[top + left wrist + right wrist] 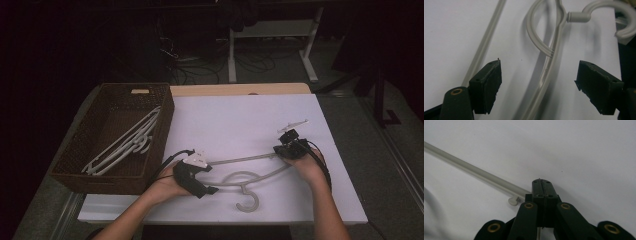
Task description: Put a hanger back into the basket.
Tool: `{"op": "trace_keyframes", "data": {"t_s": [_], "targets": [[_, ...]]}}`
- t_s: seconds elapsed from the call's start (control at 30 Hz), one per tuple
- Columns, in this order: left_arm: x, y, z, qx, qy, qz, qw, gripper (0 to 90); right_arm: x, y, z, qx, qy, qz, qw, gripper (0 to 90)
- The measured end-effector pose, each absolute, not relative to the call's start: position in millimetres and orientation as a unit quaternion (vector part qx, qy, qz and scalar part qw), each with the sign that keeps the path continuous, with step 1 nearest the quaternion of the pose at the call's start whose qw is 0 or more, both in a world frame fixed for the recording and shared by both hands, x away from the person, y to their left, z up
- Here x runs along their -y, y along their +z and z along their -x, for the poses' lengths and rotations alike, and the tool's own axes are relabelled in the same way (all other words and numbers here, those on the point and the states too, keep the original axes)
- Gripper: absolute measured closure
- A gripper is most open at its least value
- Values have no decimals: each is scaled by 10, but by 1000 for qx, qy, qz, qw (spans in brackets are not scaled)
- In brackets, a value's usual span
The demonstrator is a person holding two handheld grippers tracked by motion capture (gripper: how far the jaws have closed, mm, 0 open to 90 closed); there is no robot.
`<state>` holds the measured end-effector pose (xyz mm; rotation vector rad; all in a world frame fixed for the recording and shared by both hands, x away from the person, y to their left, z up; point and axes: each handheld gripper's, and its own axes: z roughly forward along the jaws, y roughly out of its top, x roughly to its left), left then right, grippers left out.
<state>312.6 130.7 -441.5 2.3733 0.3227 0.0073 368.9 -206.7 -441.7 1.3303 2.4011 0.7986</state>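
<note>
Grey plastic hanger (245, 186), no legible writing

Hanger (549, 62) shoulder cut by frame edge — basket (75, 172) hangers (125, 145) blurred

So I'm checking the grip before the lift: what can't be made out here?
- Right claw, right gripper view: jaws together; their own bodies hide whether they pinch the hanger.
- Hanger hook, left gripper view: tip cut off by the right edge.
- Basket, high view: hangers inside too dim to count.

White table (240, 120): grey hanger (250, 172) flat near front edge, wicker basket (70, 172) at left.
</note>
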Motion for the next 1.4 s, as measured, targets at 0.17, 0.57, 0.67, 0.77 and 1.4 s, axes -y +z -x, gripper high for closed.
{"op": "trace_keyframes", "data": {"t_s": [0.17, 0.57, 0.67, 0.77, 1.4], "targets": [[-1178, -4409, -3106, -100, 0, -934, 343, 467, 2061, -4418, -3696, -833, 276, -460, 139, 895], [-1007, -4459, -3110, -84, 10, -948, 306, 741, 2063, -4414, -3705, -834, 276, -458, 135, 895], [-1008, -4460, -3110, -79, 4, -948, 309, 752, 2056, -4404, -3706, -836, 273, -456, 136, 894], [-988, -4456, -3083, -66, 3, -950, 304, 766, 2047, -4372, -3704, -839, 274, -450, 134, 893], [-1116, -3998, -3309, -152, -6, -921, 358, 817, 2323, -3855, -3250, -797, 377, -443, 162, 478]]}}
